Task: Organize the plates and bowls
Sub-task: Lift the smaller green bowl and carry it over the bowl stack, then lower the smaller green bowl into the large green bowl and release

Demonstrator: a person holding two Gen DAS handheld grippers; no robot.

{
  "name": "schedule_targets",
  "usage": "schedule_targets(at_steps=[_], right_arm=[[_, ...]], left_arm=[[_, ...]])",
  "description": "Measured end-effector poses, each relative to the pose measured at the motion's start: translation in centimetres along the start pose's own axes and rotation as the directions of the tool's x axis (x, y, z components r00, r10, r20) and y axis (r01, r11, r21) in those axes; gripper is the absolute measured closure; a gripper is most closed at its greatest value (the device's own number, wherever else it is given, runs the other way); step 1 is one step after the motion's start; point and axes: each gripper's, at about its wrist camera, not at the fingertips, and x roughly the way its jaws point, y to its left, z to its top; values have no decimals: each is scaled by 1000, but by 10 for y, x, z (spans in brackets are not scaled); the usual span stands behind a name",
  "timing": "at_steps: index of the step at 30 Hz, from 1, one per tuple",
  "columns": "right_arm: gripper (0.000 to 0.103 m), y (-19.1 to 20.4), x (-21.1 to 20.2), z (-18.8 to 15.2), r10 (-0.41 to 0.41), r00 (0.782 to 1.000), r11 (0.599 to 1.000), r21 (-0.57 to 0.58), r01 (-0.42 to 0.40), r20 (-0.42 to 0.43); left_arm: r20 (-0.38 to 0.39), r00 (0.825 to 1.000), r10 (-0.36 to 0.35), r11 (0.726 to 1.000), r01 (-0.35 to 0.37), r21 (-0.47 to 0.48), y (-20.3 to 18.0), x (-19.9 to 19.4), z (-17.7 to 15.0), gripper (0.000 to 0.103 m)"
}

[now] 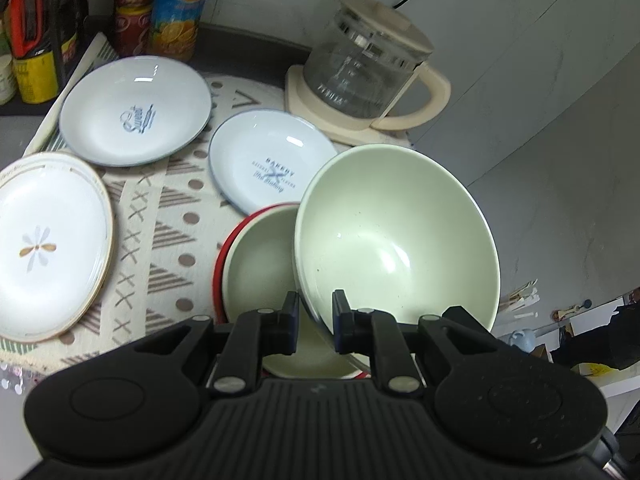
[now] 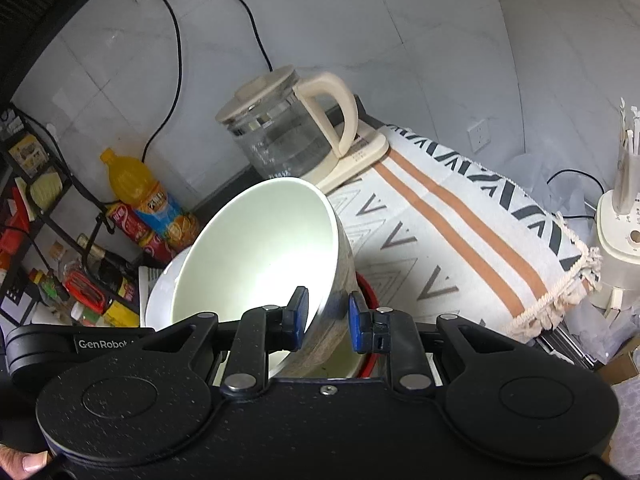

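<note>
My left gripper [image 1: 315,322] is shut on the rim of a pale green bowl [image 1: 396,236], held tilted above a cream bowl with a red rim [image 1: 260,264] on the mat. My right gripper [image 2: 326,322] is shut on the rim of a pale green bowl [image 2: 256,256], tilted, over a red-rimmed bowl [image 2: 366,360]. Whether both views show one bowl I cannot tell. Two light blue plates [image 1: 136,112] [image 1: 268,160] and a white flower plate [image 1: 44,248] lie on the patterned mat [image 1: 176,216].
A glass kettle on a cream base [image 1: 368,68] [image 2: 280,136] stands at the back by the wall. Bottles and cans [image 1: 176,8] [image 2: 140,192] crowd the back left. A white appliance [image 2: 620,248] stands at the far right. The striped cloth [image 2: 460,232] covers the counter.
</note>
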Motion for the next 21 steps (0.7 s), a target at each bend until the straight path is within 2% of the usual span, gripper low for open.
schedule_targets(at_steps=[12, 21], right_arm=[[82, 6, 16, -16, -34, 998, 998, -61, 31, -60], [82, 5, 30, -15, -47, 995, 997, -68, 41, -85]], left_arm=[[-75, 997, 33, 997, -38, -72, 23, 16, -13, 88], [-94, 994, 60, 995, -67, -73, 24, 27, -11, 87]])
